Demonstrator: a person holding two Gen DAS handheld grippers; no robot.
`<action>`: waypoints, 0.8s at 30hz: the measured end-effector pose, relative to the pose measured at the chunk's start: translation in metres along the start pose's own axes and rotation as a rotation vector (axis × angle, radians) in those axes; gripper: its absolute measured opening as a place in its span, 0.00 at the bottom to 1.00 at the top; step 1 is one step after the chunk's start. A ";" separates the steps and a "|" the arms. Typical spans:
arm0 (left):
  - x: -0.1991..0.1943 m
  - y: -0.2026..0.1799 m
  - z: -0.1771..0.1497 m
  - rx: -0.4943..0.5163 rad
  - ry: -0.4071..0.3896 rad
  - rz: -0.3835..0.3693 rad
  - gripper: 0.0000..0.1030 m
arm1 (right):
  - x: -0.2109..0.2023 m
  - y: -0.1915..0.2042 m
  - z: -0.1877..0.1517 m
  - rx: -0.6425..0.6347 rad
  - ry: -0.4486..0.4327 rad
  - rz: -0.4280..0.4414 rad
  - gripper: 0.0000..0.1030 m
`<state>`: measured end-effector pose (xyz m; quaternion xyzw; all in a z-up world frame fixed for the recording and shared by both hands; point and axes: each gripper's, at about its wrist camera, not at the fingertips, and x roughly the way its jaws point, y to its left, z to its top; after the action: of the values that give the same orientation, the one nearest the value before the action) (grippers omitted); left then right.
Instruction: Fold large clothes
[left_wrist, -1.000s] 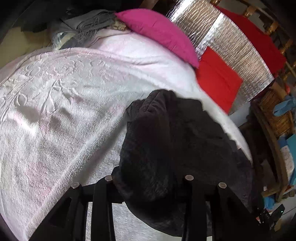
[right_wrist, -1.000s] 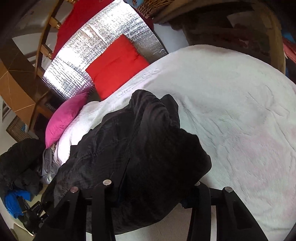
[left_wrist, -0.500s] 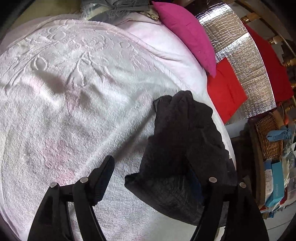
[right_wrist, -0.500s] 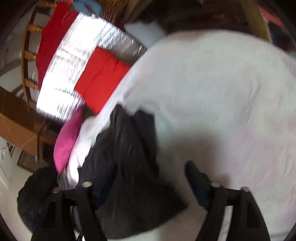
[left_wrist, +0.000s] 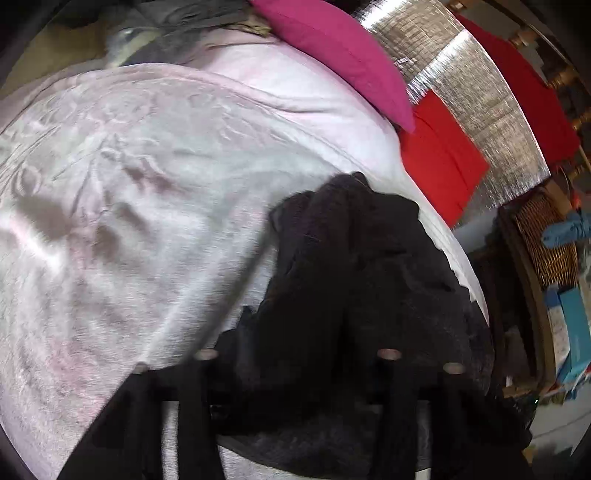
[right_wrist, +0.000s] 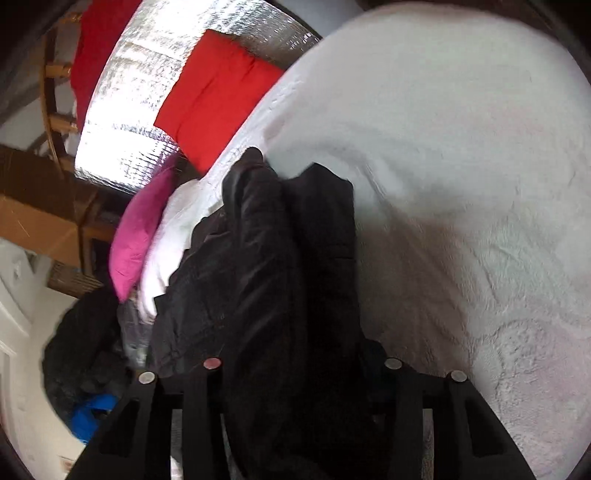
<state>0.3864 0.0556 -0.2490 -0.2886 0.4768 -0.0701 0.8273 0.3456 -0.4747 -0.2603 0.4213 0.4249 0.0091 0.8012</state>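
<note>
A large black garment lies bunched on a pale pink bedspread. In the left wrist view my left gripper is shut on the near edge of the garment, cloth bulging between and over the jaws. In the right wrist view the same black garment runs in a long fold away from my right gripper, which is shut on its near end. The fingertips of both grippers are hidden by the cloth.
A magenta pillow and a red cushion lie at the head of the bed against a silver foil panel. A wicker basket and blue boxes stand beside the bed. Dark clothes are piled on the floor.
Half a second ago both grippers were open with the garment lying between their jaws. Now both have closed on the black garment again and hold it bunched.
</note>
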 end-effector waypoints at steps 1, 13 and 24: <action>0.000 -0.007 -0.001 0.029 -0.021 0.016 0.32 | -0.002 0.006 0.000 -0.012 -0.014 -0.004 0.36; -0.006 -0.013 -0.005 0.056 -0.034 0.163 0.52 | -0.013 0.000 -0.005 0.033 -0.059 -0.068 0.41; -0.064 -0.014 -0.015 0.091 -0.144 0.150 0.75 | -0.062 -0.013 -0.029 0.112 -0.078 0.000 0.80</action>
<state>0.3419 0.0623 -0.1994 -0.2182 0.4325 -0.0085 0.8748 0.2816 -0.4861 -0.2357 0.4655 0.3935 -0.0312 0.7922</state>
